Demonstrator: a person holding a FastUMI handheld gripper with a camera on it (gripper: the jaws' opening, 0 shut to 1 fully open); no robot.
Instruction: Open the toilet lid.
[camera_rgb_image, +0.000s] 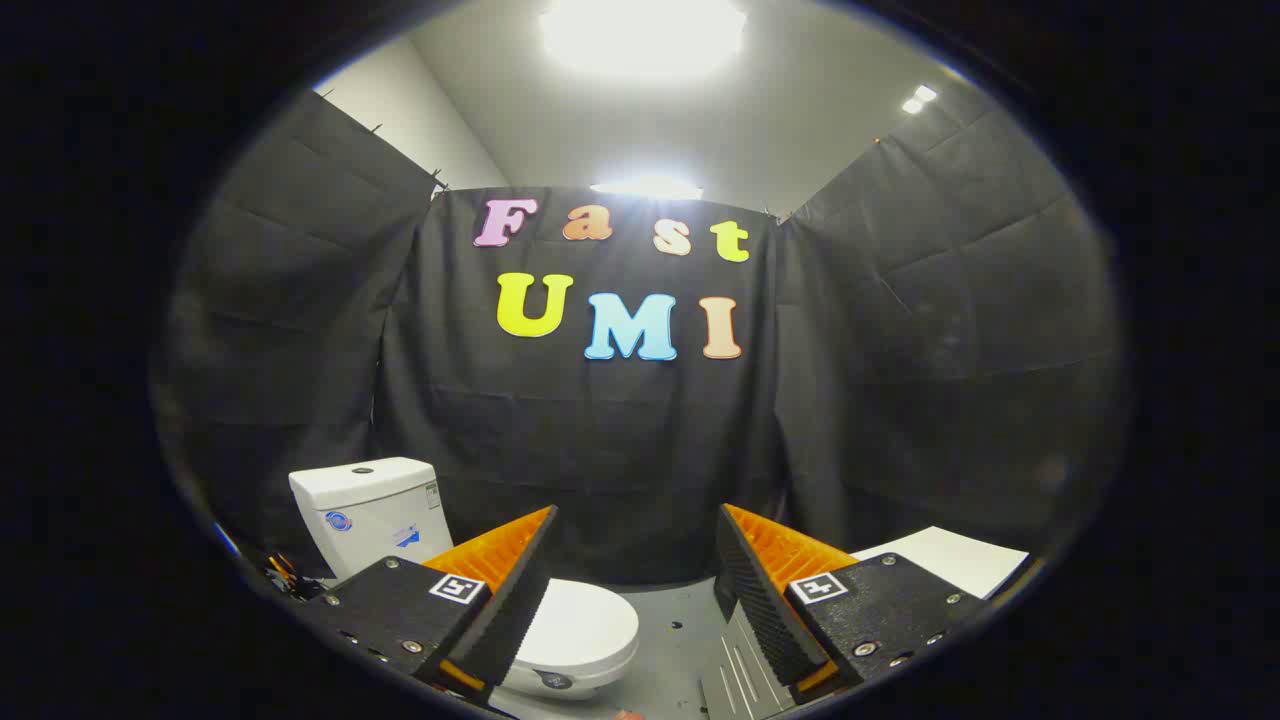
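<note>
Gripper (636, 580) jaws wide apart, nothing held, toilet lid (585, 625) closed, just beyond left finger, cistern (368, 510) behind, on grey floor (680, 640) nr booth's back wall.

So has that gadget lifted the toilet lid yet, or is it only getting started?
Nothing looks done: the white oval toilet lid lies flat and closed in front of the white tank. In hand: the orange-and-black two-finger gripper hangs open above the grey floor, its left finger in front of the lid, holding nothing. Left: get the fingers to the lid's edge and swing it up toward the tank.
</note>
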